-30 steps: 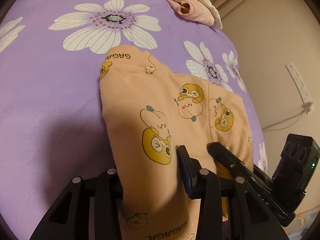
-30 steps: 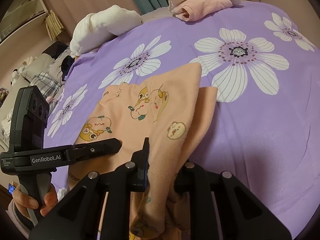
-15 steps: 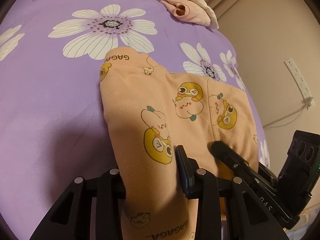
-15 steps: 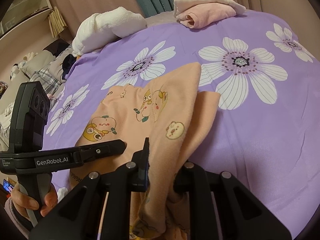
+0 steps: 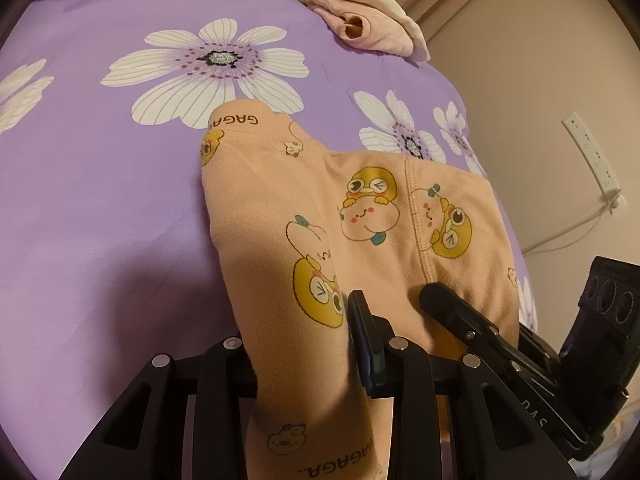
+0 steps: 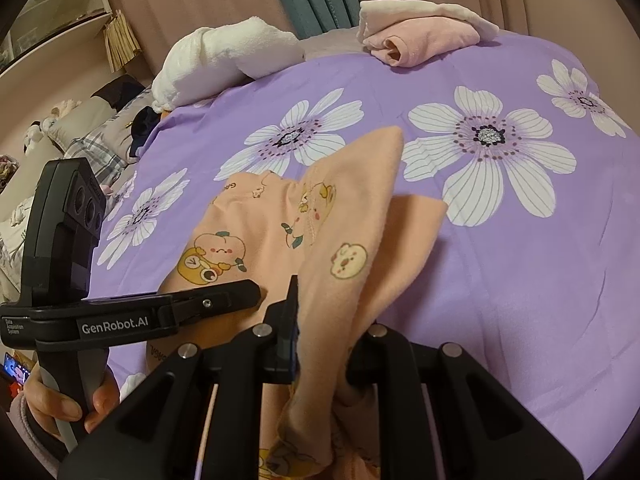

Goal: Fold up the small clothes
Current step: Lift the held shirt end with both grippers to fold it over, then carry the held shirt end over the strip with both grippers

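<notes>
Garment [image 5: 372, 216] pinched in both tools, left tool [image 5: 304, 344], right tool [image 6: 324, 320], pink bundle [image 6: 420, 40] beyond on bedspread [image 5: 100, 200].

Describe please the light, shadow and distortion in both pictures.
Left wrist view: warm dim light, a soft shadow on the purple bedsheet beside the peach garment, fisheye bending with dark corners. Right wrist view: brighter and even, sharp; bed edge curves strongly.

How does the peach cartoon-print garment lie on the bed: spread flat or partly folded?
Partly folded: the peach garment has one edge lifted over itself.
</notes>
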Motion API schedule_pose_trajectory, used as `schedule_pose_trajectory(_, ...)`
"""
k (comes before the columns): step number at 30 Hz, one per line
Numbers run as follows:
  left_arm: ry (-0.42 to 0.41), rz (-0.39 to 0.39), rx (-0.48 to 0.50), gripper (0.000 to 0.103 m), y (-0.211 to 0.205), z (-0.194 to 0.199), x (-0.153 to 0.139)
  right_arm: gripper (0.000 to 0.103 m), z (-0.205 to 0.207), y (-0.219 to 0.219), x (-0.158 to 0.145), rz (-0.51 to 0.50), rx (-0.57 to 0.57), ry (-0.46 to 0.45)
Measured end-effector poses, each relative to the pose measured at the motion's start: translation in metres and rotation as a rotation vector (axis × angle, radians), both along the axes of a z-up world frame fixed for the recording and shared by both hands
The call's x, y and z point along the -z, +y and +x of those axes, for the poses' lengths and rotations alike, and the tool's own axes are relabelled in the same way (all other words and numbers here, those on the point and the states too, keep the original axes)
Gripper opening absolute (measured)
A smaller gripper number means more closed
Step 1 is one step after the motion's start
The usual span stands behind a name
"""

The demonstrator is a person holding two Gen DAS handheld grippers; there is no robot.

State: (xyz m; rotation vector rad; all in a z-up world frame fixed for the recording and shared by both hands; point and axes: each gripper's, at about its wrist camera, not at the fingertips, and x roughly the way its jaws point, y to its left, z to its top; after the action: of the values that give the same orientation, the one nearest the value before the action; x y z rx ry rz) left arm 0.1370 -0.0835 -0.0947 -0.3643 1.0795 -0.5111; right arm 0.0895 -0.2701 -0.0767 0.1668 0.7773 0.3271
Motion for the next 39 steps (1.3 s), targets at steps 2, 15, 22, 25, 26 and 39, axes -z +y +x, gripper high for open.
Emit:
schedule_pose_trajectory(2, -0.005, 0.0, -0.001, 0.032, 0.002, -0.002, -0.002, 0.015, -0.002, 0.003, -0.001, 0.0, -0.003, -0.001)
schedule_pose_trajectory(15, -0.036, -0.002, -0.007, 0.032, 0.017, -0.016, -0.014, 0.015, -0.015, 0.02, -0.011, -0.009, -0.022, -0.023)
schedule_pose_trajectory(22, -0.055, -0.002, -0.017, 0.032, 0.031, -0.024, -0.021, 0.015, -0.021, 0.033, -0.017, -0.018, -0.04, -0.033)
schedule_pose_trajectory(25, -0.063, -0.005, -0.023, 0.032, 0.037, -0.027, -0.024, 0.015, -0.024, 0.039, -0.02, -0.021, -0.047, -0.039)
schedule_pose_trajectory(26, -0.066, -0.006, -0.025, 0.032, 0.039, -0.028, -0.025, 0.015, -0.025, 0.041, -0.021, -0.022, -0.049, -0.041)
schedule_pose_trajectory(39, -0.103, -0.014, -0.061, 0.032, 0.07, -0.046, -0.041, 0.015, -0.036, 0.072, -0.036, -0.037, -0.09, -0.068)
